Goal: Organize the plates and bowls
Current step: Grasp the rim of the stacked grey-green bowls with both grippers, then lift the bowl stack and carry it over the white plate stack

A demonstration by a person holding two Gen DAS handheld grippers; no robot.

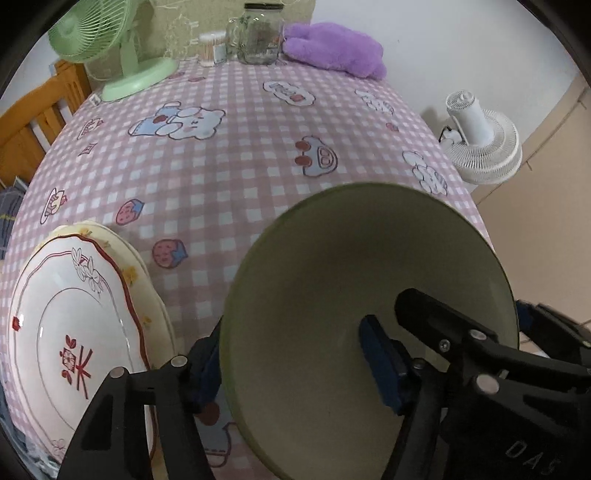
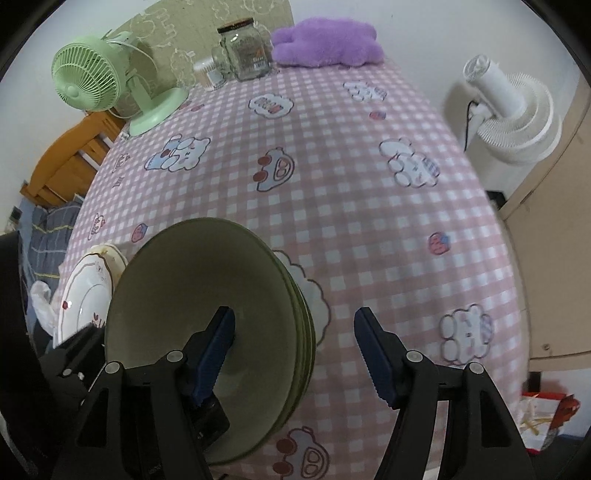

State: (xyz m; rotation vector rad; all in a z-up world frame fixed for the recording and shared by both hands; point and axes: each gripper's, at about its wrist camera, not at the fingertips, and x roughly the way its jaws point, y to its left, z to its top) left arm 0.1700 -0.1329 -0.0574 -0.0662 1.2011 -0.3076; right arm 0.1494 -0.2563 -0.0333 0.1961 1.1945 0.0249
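Note:
A stack of olive-green bowls (image 1: 332, 277) stands on the pink checked tablecloth (image 1: 221, 166) near the front edge; its nested rims show in the right wrist view (image 2: 304, 332). My left gripper (image 1: 291, 343) is open and straddles the stack's left wall, one pad outside and one inside, neither pressing. My right gripper (image 2: 293, 317) is open astride the right wall, with its left pad inside the top bowl and its right pad over the cloth. Left of the bowls lies a white plate with red scalloped trim (image 1: 74, 332) on a cream flowered plate (image 1: 136, 273).
At the table's far end stand a green desk fan (image 1: 96, 33), a glass jar (image 1: 260, 33), a cotton-swab tub (image 1: 210, 48) and a purple plush (image 1: 332, 48). A white fan (image 1: 480, 147) stands off the right edge, wooden furniture (image 1: 37, 110) off the left.

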